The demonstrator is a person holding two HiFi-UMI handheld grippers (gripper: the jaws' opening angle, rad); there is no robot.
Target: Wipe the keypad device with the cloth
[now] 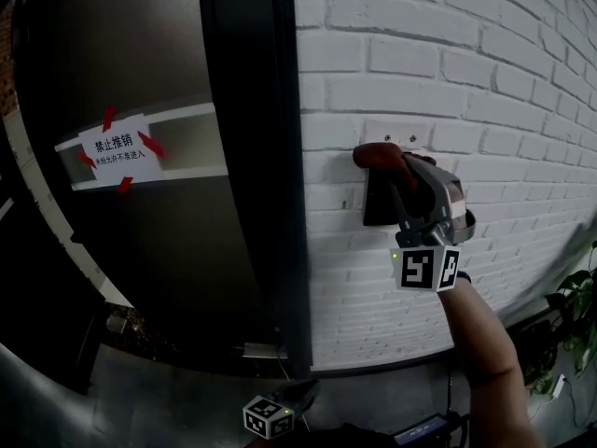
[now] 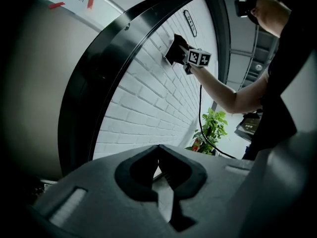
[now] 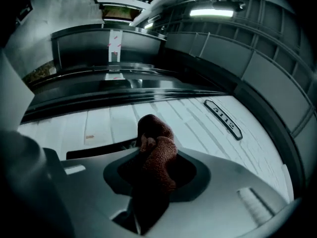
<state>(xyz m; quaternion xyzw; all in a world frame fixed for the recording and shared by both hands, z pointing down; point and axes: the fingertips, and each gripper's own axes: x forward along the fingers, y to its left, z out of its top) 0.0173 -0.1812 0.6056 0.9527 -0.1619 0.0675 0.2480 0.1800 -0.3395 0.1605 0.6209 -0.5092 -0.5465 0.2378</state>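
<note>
A dark keypad device [image 1: 378,203] hangs on the white brick wall [image 1: 485,110]. My right gripper [image 1: 390,163] is shut on a red-brown cloth [image 1: 377,155] and holds it against the device's top edge. In the right gripper view the bunched cloth [image 3: 156,150] fills the jaws, with the device a dark strip [image 3: 94,151] just behind. The left gripper [image 1: 272,416] hangs low near the door frame's foot, away from the wall device. Its jaws [image 2: 159,149] are shut with nothing between them. From there the keypad device [image 2: 173,51] and the right gripper's marker cube [image 2: 199,58] show high on the wall.
A dark door frame [image 1: 256,157] borders the wall's left side. The door bears a taped paper notice [image 1: 119,147]. A small white plate [image 1: 396,135] sits above the device, a number plate [image 3: 224,118] further along. A potted plant [image 1: 576,311] stands at the lower right.
</note>
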